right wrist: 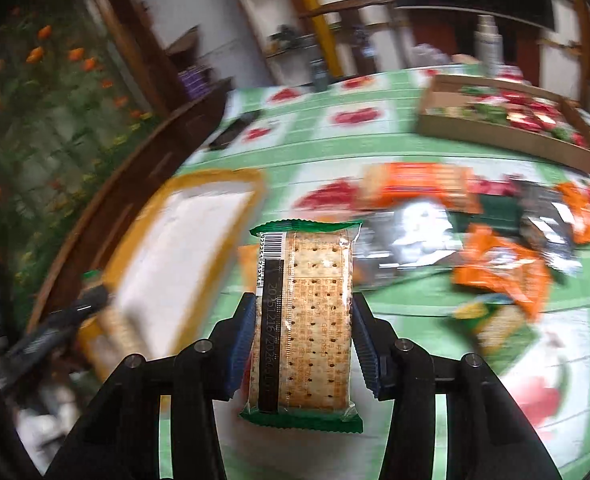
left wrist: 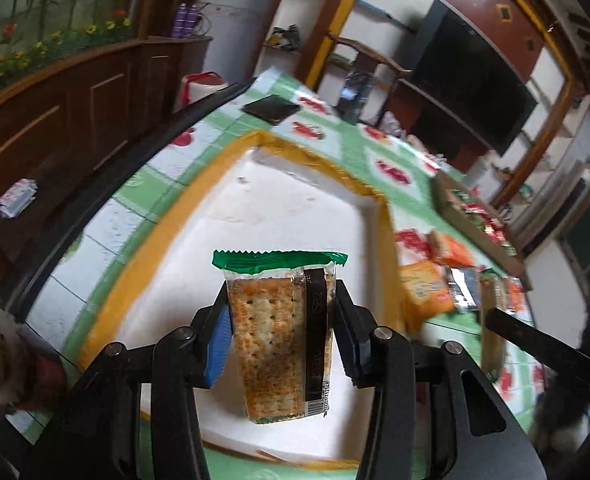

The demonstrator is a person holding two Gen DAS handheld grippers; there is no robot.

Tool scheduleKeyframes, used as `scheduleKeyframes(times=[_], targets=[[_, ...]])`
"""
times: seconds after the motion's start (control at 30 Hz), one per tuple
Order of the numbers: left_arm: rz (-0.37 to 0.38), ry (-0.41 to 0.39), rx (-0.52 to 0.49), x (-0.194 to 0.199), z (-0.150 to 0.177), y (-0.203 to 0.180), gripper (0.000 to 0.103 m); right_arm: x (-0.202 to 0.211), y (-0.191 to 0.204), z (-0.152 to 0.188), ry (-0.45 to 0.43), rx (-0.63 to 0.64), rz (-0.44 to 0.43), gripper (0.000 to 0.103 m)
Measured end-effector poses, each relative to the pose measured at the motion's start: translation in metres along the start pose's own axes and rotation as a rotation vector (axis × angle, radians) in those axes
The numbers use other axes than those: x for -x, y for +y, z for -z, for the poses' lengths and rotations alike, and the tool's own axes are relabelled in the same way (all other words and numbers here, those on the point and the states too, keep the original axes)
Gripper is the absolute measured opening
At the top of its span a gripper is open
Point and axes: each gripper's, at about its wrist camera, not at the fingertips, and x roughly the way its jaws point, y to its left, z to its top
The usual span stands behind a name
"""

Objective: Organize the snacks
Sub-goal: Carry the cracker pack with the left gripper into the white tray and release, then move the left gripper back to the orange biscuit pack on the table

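Note:
My left gripper (left wrist: 281, 312) is shut on a green-edged cracker packet (left wrist: 279, 336) and holds it above a white tray with a yellow rim (left wrist: 199, 200). My right gripper (right wrist: 303, 320) is shut on a second green-edged cracker packet (right wrist: 305, 320), held over the green tablecloth. The tray shows at the left in the right wrist view (right wrist: 251, 184), with the left gripper (right wrist: 63, 320) blurred at its near end. A loose pile of orange, silver and dark snack packets lies on the cloth (right wrist: 495, 248), and shows at the right in the left wrist view (left wrist: 447, 280).
A cardboard box (right wrist: 495, 136) with red and green packets stands at the back right of the table. A dark flat object (left wrist: 271, 109) lies near the far table edge. A wooden cabinet (left wrist: 75, 104) runs along the left. A bottle (right wrist: 489, 42) stands behind the box.

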Motion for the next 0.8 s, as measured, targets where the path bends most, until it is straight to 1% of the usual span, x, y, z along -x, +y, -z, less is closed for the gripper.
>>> scheduleKeyframes(times=[0.13, 0.2, 0.27, 0.37, 0.43, 0.47, 0.5, 0.57, 0.63, 0.7, 0.8], targets=[[-0.038, 0.013, 0.006, -0.01, -0.004, 0.01, 0.044, -0.024, 0.046, -0.002, 0.079, 0.035, -0.132, 0.047], [-0.034, 0.013, 0.021, -0.01, -0.006, 0.014, 0.044, -0.04, 0.068, -0.005, 0.125, 0.031, -0.2, 0.047], [-0.021, 0.003, 0.039, -0.007, -0.007, 0.018, 0.044, -0.051, 0.085, -0.006, 0.149, 0.038, -0.235, 0.047], [-0.001, -0.017, 0.062, 0.001, -0.007, 0.022, 0.046, -0.067, 0.11, -0.006, 0.158, 0.083, -0.237, 0.047], [-0.021, -0.029, 0.088, 0.006, -0.008, 0.028, 0.048, -0.078, 0.121, -0.005, 0.167, 0.101, -0.233, 0.049], [-0.001, -0.034, 0.11, 0.01, -0.008, 0.033, 0.048, -0.082, 0.123, -0.005, 0.167, 0.103, -0.227, 0.049], [0.014, -0.038, 0.128, 0.013, -0.007, 0.037, 0.049, -0.086, 0.125, -0.004, 0.169, 0.108, -0.219, 0.049], [0.018, -0.053, 0.137, 0.019, -0.006, 0.039, 0.049, -0.095, 0.126, -0.003, 0.159, 0.119, -0.204, 0.049], [0.031, -0.068, 0.145, 0.025, -0.005, 0.039, 0.055, -0.098, 0.125, -0.001, 0.155, 0.127, -0.201, 0.05], [0.052, -0.083, 0.159, 0.031, -0.004, 0.039, 0.058, -0.096, 0.123, 0.001, 0.147, 0.122, -0.207, 0.054], [0.08, -0.094, 0.163, 0.039, -0.002, 0.035, 0.058, -0.082, 0.11, -0.001, 0.119, 0.089, -0.23, 0.055]])
